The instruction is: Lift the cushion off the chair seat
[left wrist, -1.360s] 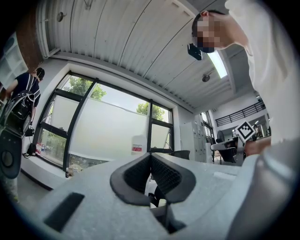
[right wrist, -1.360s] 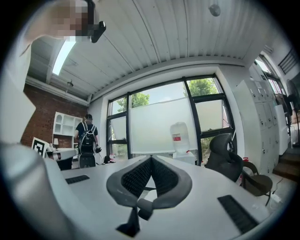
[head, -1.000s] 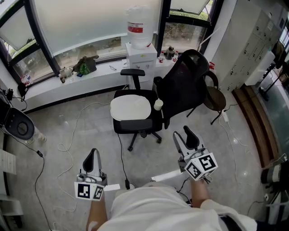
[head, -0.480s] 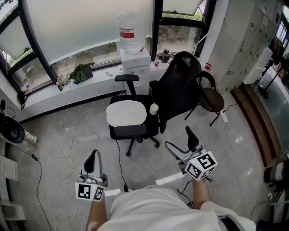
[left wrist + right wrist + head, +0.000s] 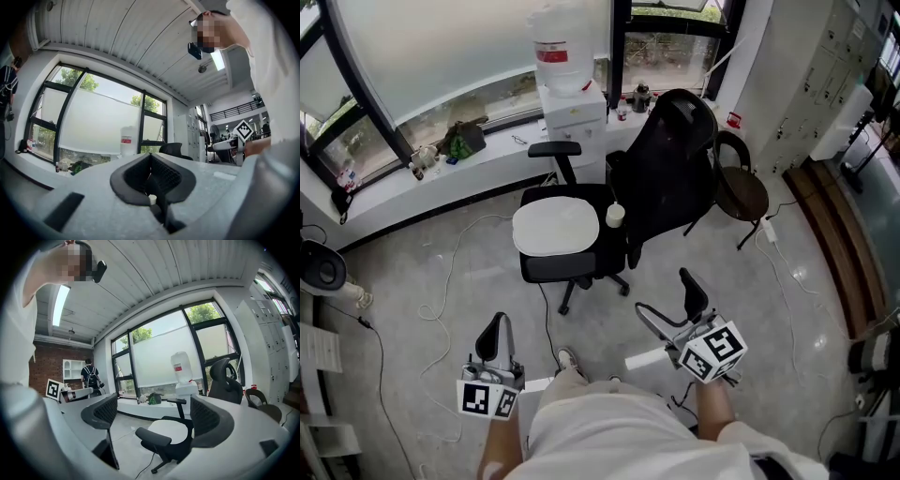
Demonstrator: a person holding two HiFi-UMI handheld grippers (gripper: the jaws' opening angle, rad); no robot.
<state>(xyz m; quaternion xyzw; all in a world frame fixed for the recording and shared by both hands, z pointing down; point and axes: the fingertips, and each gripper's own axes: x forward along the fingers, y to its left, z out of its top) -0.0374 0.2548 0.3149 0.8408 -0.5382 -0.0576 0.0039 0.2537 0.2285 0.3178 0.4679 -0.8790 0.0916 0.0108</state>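
Observation:
A white oval cushion (image 5: 555, 228) lies flat on the seat of a black office chair (image 5: 661, 173) in the middle of the room. In the right gripper view the cushion (image 5: 172, 429) shows ahead between the jaws, well beyond them. My right gripper (image 5: 670, 306) is open and empty, short of the chair and to the right of its base. My left gripper (image 5: 492, 339) is shut on nothing, further back at the lower left. In its own view the left gripper (image 5: 151, 174) has its pads pressed together. A small white cup (image 5: 616, 215) stands at the cushion's right edge.
A water dispenser (image 5: 567, 70) stands behind the chair by the window sill (image 5: 441, 173). A brown stool (image 5: 742, 197) is right of the chair, with lockers (image 5: 811, 84) beyond. Cables (image 5: 441, 281) trail over the floor. A person (image 5: 88, 375) stands far off to the left.
The right gripper's jaws have opened wide. The view has drawn nearer to the chair, and a shoe has stepped into sight between the grippers. The left gripper stays shut.

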